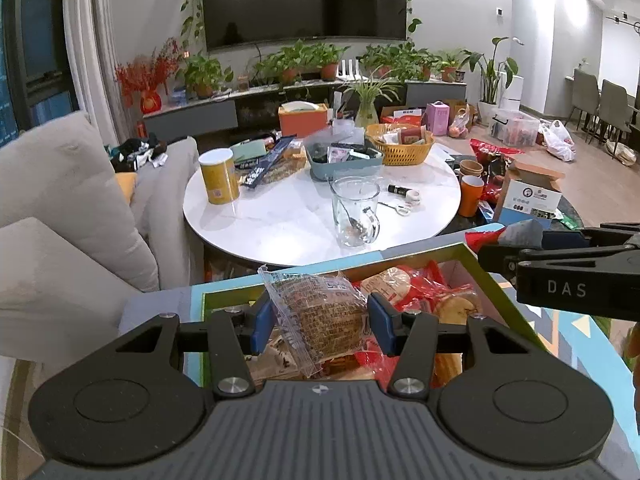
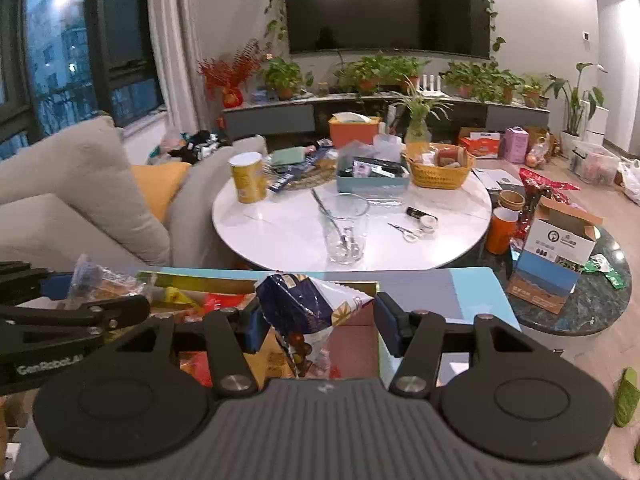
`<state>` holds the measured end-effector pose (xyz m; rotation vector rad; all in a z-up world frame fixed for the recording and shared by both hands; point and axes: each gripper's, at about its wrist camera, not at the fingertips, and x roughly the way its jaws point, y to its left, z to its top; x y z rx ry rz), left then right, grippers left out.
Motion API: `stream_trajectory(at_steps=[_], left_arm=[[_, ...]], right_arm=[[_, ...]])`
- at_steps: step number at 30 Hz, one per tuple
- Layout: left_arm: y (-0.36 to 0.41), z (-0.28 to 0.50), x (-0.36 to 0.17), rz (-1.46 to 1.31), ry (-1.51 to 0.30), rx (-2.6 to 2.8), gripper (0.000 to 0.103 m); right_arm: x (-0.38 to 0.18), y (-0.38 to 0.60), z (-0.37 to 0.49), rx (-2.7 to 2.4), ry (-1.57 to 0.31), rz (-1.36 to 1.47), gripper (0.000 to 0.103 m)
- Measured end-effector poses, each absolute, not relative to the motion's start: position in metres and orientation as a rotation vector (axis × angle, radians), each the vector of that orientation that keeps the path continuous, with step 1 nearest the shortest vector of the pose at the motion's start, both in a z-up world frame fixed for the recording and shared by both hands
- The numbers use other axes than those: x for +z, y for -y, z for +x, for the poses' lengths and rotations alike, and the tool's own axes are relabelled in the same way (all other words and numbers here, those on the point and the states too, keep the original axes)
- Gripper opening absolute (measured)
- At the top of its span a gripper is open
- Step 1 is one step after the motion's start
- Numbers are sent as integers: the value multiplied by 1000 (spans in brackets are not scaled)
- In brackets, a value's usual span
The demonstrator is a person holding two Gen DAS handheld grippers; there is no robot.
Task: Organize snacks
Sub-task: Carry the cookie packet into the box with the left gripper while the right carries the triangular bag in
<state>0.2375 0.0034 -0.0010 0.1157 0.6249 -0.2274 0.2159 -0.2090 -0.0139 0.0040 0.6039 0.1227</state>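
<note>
The left tongs (image 1: 320, 322) pinch a clear-wrapped brown cake packet (image 1: 320, 316) between their blue pads, its long axis running away from the wrist and tilted, upper end leaning left. It hangs right above the open snack box (image 1: 496, 280) with the green inner wall, which is heaped with red wrappers and pale buns. Beside them, the right tongs (image 2: 320, 326) grip a crumpled navy-and-white snack bag (image 2: 308, 312), pressed mostly against the left pad, its bulk drooping down over the same box (image 2: 356, 336), where a bare pinkish floor shows on that side. Both packets sit straight ahead of their tongs, so I judge neither hand is clearly nearer; the next move likely turns on which way each load travels. Farther off stands the white round bench (image 1: 280, 220) with a yellow canister (image 1: 218, 176), a glass jug (image 1: 356, 210) and a yellow basket (image 1: 400, 146).
</note>
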Motion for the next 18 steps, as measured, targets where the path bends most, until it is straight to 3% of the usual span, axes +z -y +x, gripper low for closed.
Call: stream_trajectory(at_steps=[14, 18], left_arm=[[-3, 272, -24, 106, -680, -216, 47], [-2, 276, -27, 91, -693, -216, 48]], right_arm=[[-36, 211, 244, 79, -652, 8, 63], [-37, 211, 248, 66, -657, 22, 75]])
